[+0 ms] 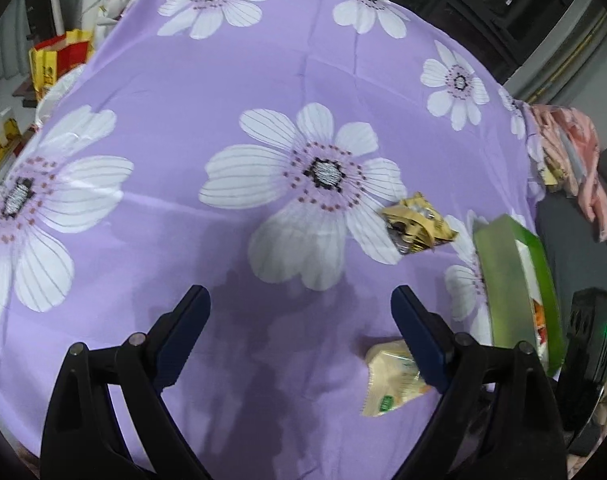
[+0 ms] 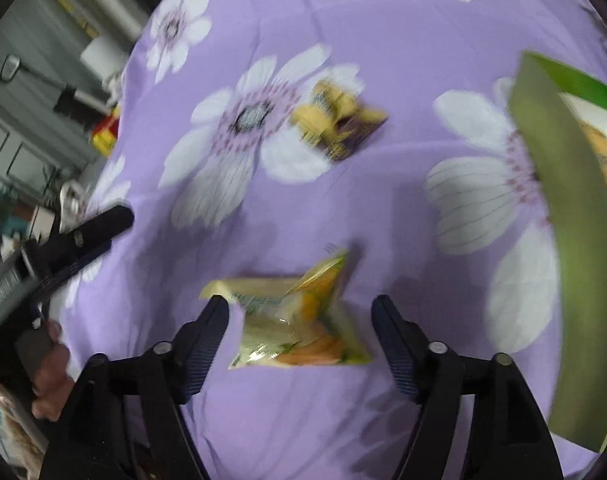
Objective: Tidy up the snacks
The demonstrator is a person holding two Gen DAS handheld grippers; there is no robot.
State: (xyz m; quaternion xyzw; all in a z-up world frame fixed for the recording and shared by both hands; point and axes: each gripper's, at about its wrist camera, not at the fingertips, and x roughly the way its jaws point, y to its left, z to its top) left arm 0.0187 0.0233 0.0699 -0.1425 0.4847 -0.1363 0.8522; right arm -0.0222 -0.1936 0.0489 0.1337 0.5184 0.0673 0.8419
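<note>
A pale yellow-green snack packet [image 2: 299, 320] lies flat on the purple flowered cloth, between the fingers of my right gripper [image 2: 299, 304]. The jaws stand apart and the right pad is clear of the packet. In the left wrist view the same packet [image 1: 391, 380] is partly hidden behind the right finger of my left gripper [image 1: 299, 294], which is open with only cloth between its fingers. A crumpled gold packet [image 1: 419, 228] [image 2: 335, 120] lies farther out. A green box [image 1: 503, 280] [image 2: 563, 200] with snacks inside stands at the right.
The flowered cloth [image 1: 223, 100] covers the whole table. Red and yellow bags [image 1: 59, 56] sit beyond its left edge. Pink fabric [image 1: 583, 160] and a black device [image 1: 595, 340] with a green light lie off its right edge. A hand [image 2: 51, 364] holds the left gripper.
</note>
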